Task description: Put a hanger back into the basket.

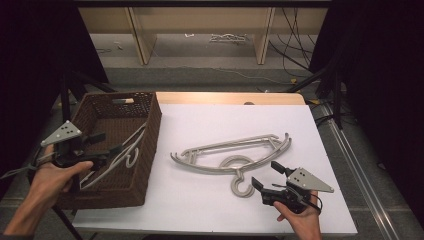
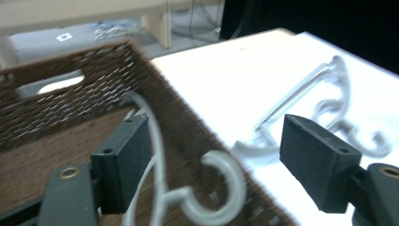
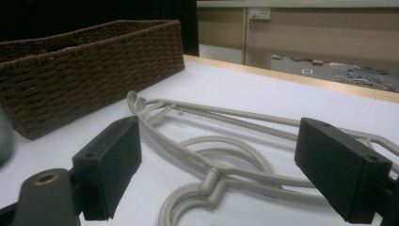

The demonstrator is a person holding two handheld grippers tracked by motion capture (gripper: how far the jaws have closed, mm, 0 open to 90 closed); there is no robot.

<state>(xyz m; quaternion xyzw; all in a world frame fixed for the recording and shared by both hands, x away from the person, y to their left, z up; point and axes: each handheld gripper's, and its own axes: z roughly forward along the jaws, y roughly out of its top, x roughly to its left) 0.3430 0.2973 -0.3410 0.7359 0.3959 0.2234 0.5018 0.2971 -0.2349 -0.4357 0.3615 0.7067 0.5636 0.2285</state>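
We count one grey hanger [image 1: 125,150] in the wicker basket [image 1: 150,145] and two stacked hangers [image 1: 235,152] on the table [image 1: 210,120]. Our left hand-held gripper [image 1: 107,142] gapes empty above the basket. Our right hand-held gripper [image 1: 267,175] is spread wide beside the two hangers, gripping nothing.

We see the white table top [image 1: 225,125] lit brightly and evenly from above, while the surroundings left and right of it fall into near black. In the left gripper view, the table top glares almost washed out, and the wicker basket [image 2: 155,80] beside it smears with motion blur. The right gripper view stays sharp.
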